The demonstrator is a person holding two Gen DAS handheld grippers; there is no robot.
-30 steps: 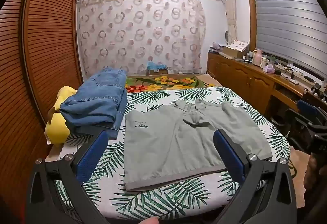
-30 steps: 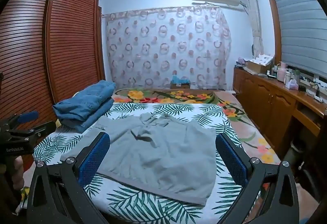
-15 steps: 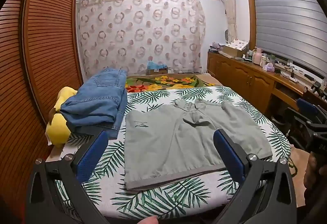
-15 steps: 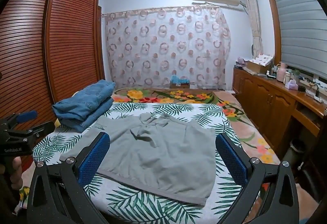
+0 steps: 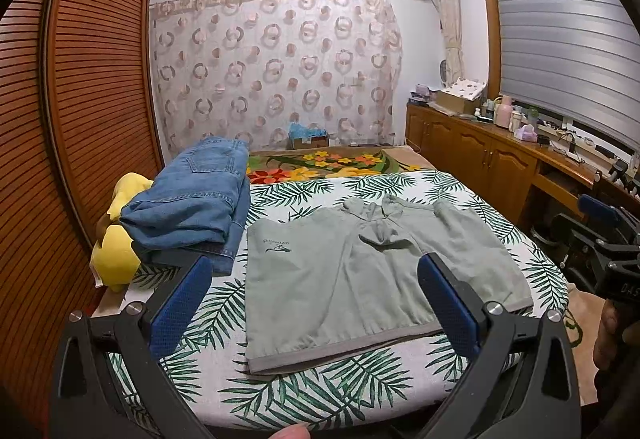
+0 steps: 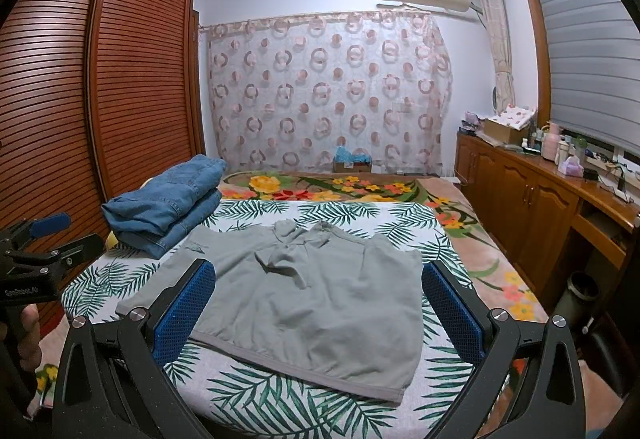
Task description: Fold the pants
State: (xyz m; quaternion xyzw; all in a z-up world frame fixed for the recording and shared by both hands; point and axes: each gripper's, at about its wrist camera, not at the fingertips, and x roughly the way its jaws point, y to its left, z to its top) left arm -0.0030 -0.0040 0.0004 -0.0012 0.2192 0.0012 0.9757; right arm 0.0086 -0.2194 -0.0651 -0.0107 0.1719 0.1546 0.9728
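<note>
**Grey shorts spread flat on the bed, both claws held open short of them**

The grey pants (image 5: pixel 360 279), a short pair, lie spread flat on the bed (image 5: pixel 304 395), whose cover carries a green palm-leaf print. The waistband runs along the near edge, and the two legs point away toward the far end. A small dark logo shows on the leg at the left in the left wrist view. The fabric bunches into a few creases around the crotch, in the middle of the garment.

The left claw (image 5: pixel 316 313) hangs above the near edge of the bed with its blue-padded fingers (image 5: pixel 180 305) spread wide and nothing between them; the pants lie ahead of it and below, untouched. The right claw (image 6: pixel 318 313) is likewise wide open and empty, with the pants ahead of it and the waistband nearest.

A stack of folded blue jeans (image 5: pixel 192 203) sits on the bed just left of the pants, close to their left leg. A yellow cushion (image 5: pixel 116 247) lies beyond the jeans against the slatted wooden wardrobe (image 5: pixel 88 87).
</note>
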